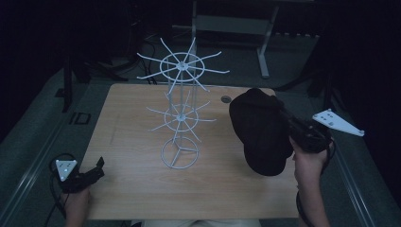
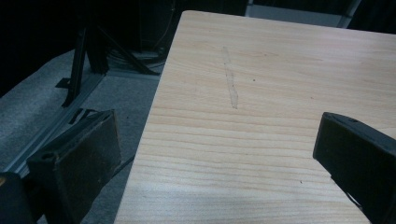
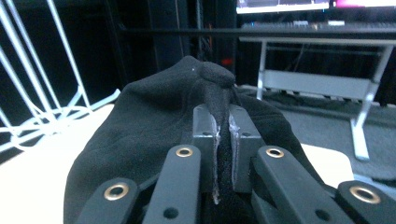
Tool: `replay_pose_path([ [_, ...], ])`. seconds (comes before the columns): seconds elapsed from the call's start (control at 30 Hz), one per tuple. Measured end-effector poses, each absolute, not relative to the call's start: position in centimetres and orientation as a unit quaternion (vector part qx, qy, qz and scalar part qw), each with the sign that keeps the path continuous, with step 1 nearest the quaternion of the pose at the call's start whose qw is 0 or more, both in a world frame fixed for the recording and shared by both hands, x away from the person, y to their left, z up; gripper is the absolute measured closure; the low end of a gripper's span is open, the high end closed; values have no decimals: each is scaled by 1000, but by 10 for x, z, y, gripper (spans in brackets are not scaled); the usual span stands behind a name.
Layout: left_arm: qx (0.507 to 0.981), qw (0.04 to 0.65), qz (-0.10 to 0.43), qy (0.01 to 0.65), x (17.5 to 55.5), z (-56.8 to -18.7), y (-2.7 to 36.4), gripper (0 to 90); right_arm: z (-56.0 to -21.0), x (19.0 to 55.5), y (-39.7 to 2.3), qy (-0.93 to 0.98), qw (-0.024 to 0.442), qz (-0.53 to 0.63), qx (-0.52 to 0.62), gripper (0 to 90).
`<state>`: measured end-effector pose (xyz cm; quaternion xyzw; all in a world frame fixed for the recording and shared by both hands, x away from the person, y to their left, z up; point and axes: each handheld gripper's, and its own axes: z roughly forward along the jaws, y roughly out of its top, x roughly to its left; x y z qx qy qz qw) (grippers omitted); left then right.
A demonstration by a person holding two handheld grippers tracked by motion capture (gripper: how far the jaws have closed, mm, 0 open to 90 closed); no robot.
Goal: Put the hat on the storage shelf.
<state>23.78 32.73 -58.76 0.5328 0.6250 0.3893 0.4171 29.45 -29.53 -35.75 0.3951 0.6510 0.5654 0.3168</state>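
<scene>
At the lower left of the high view, the left gripper [image 1: 98, 166] is seen resting low at the near left corner of the wooden table [image 1: 127, 156], held by the person's left hand [image 1: 75, 203]. Its jaws are spread wide with nothing between them; in the left gripper view only bare tabletop [image 2: 261, 116] and the table's left edge lie between the two black jaws. This posture is judged to be one of waiting, the gripper being kept well apart from the work so as not to obstruct it.

At the centre of the high view a white wire rack [image 1: 180, 109] is observed standing upright on the table, with a ring base, a central post and two tiers of radiating hooked arms. No item is seen hanging on any arm. In the right gripper view, part of the rack [image 3: 28, 93] is visible at the left edge of the frame.

At the right of the high view a black cap [image 1: 260, 132] is held above the table, clear of the surface and near the rack's right side. The right gripper [image 3: 218, 126] is pressed together on a fold of the cap's fabric; in the right gripper view the cloth is seen pinched between the two pads and bulging above them. The pinch is taken at the edge so that the body of the cap hangs free, which is judged to suit hooking it over one of the rack's arms. The cap has not yet been brought into contact with the rack.
</scene>
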Motion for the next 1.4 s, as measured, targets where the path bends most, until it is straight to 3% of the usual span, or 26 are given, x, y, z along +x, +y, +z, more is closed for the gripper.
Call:
replay_pose_path([
  [0.53,533,416,389,625,238,-588,327,15,-286,251,-295,607,359,625,333,838],
  [0.83,534,415,388,626,238,-587,327,15,-239,234,-273,592,383,653,278,838],
  [1.4,533,419,387,625,238,-588,328,15,-226,232,-204,631,350,660,212,837],
])
